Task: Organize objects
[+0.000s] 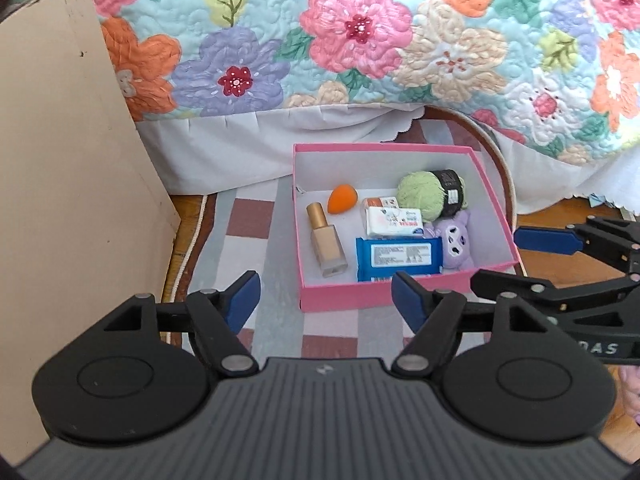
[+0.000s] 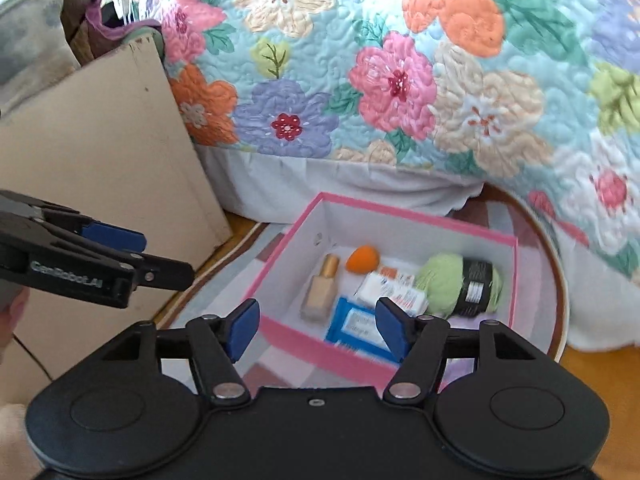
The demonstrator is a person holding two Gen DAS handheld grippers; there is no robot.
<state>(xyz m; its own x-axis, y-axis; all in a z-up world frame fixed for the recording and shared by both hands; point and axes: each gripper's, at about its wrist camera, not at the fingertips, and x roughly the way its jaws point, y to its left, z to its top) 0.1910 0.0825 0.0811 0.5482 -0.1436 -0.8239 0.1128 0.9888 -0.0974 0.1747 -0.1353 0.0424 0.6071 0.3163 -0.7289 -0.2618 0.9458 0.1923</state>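
From the left wrist, the left hand-held gripper [image 1: 326,300] stands spread with nothing between its pads, above a checked rug [image 1: 248,220]. Ahead sits a pink box [image 1: 384,294] holding a foundation bottle [image 1: 325,240], an orange sponge [image 1: 342,198], a green yarn ball [image 1: 424,194], a white packet [image 1: 394,222], a blue wipes pack [image 1: 400,258] and a purple toy [image 1: 458,242]. A floral quilt [image 1: 360,40] hangs behind.

From the right wrist, the right hand-held gripper [image 2: 316,330] is likewise spread and empty, over the box's near wall.
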